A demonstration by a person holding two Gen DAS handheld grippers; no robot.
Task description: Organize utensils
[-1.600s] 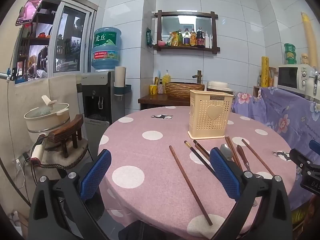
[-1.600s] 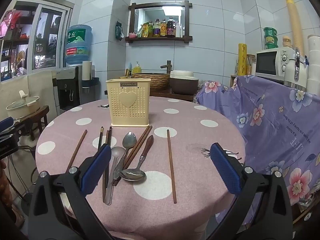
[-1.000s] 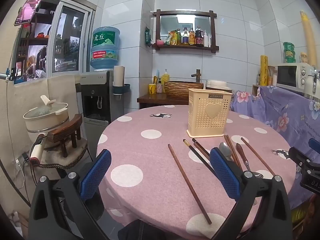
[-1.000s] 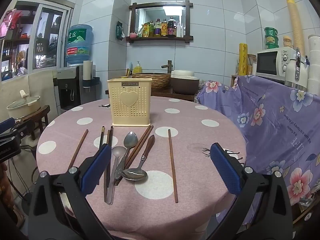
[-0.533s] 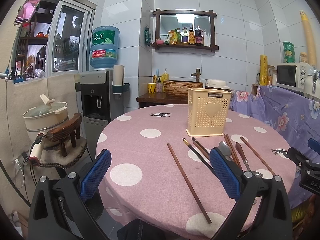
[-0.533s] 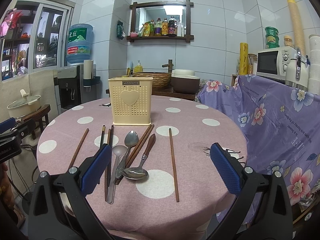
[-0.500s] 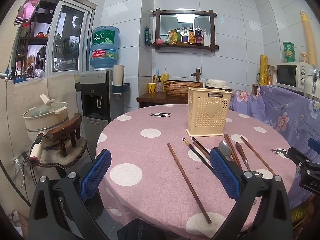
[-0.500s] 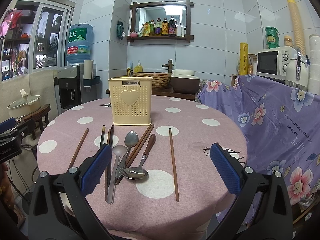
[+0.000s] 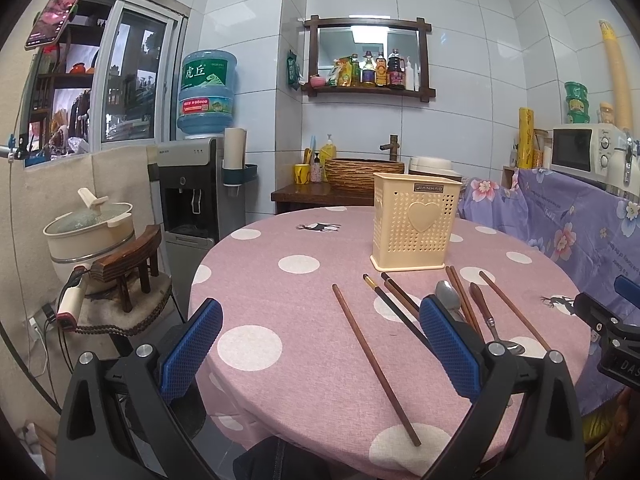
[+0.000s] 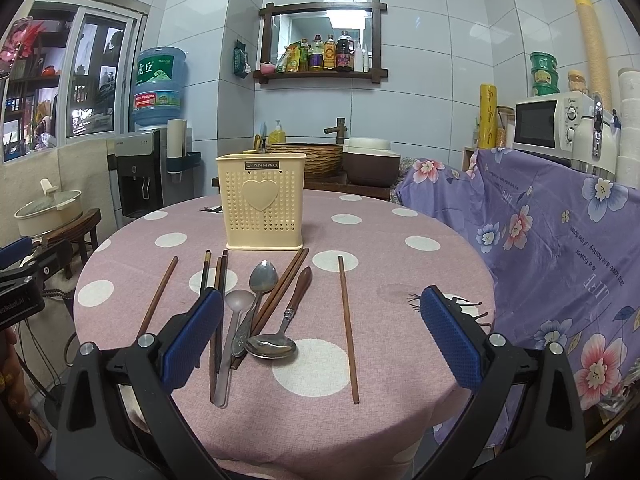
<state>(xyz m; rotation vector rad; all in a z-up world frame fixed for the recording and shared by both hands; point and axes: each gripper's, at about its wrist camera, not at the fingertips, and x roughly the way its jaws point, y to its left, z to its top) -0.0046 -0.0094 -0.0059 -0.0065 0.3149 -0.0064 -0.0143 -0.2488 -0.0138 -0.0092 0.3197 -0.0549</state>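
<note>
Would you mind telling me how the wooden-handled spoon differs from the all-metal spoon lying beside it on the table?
The wooden-handled spoon has a brown handle; the all-metal spoon is steel throughout. The wooden-handled spoon's bowl points toward the camera, while the all-metal spoon's bowl points toward the yellow holder. A pair of chopsticks lies between them. Both lie flat on the polka-dot tablecloth, untouched by either gripper.

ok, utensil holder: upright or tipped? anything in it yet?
Upright: the utensil holder stands on its base on the table. Nothing sticks out above its rim; its inside is hidden. The spoons and chopsticks lie on the cloth.
</note>
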